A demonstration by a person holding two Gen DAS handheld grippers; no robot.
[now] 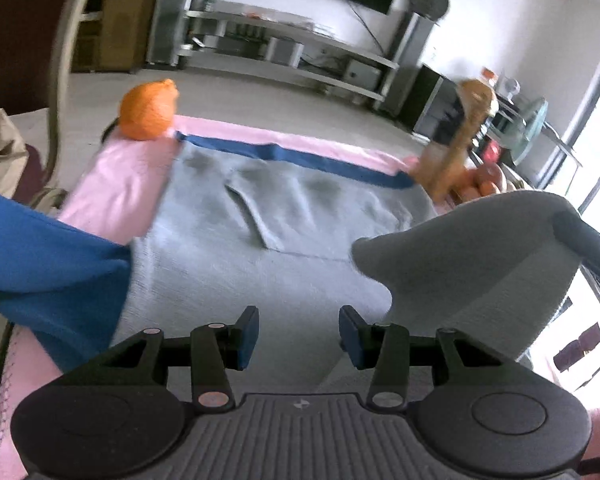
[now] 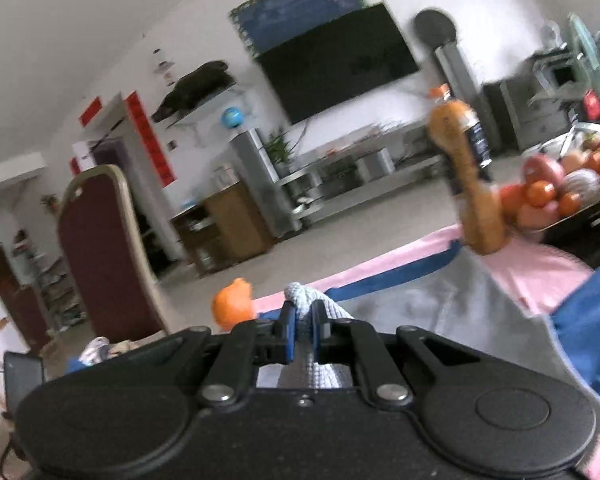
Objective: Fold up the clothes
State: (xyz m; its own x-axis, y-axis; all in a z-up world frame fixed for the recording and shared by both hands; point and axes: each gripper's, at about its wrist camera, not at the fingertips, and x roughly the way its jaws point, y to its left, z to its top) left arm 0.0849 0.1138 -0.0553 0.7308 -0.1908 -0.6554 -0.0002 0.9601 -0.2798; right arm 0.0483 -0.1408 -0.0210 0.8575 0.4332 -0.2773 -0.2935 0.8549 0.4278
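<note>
At the bottom of the left wrist view our left gripper (image 1: 299,338) hovers with its blue-padded fingers spread and nothing between them, just above the near part of the grey garment (image 1: 260,216), which lies flat across the middle of the frame. At the lower middle of the right wrist view our right gripper (image 2: 303,330) has its fingers pinched tight on a bunched fold of that same grey knit, and in the left view this lifted portion rises as a grey flap at the right edge, held up off the surface. The move ahead, as we judge it, turns on this: the garment's long axis runs left to right across the frame, its blue waistband (image 1: 296,158) at the far edge, and the flat cloth lies straight ahead of and below the free left fingers, so the left gripper is the nearer one to take the next hold. A blue cloth (image 1: 48,264) drapes at the left. Under it all lies a pink cover (image 1: 120,188), with an orange toy (image 1: 150,110) at upper left and a brown plush giraffe (image 1: 460,140) at upper right beside a fruit bowl (image 2: 572,192). Beyond are the floor, a chair (image 2: 100,256), a low shelf unit and a wall television (image 2: 340,60).
</note>
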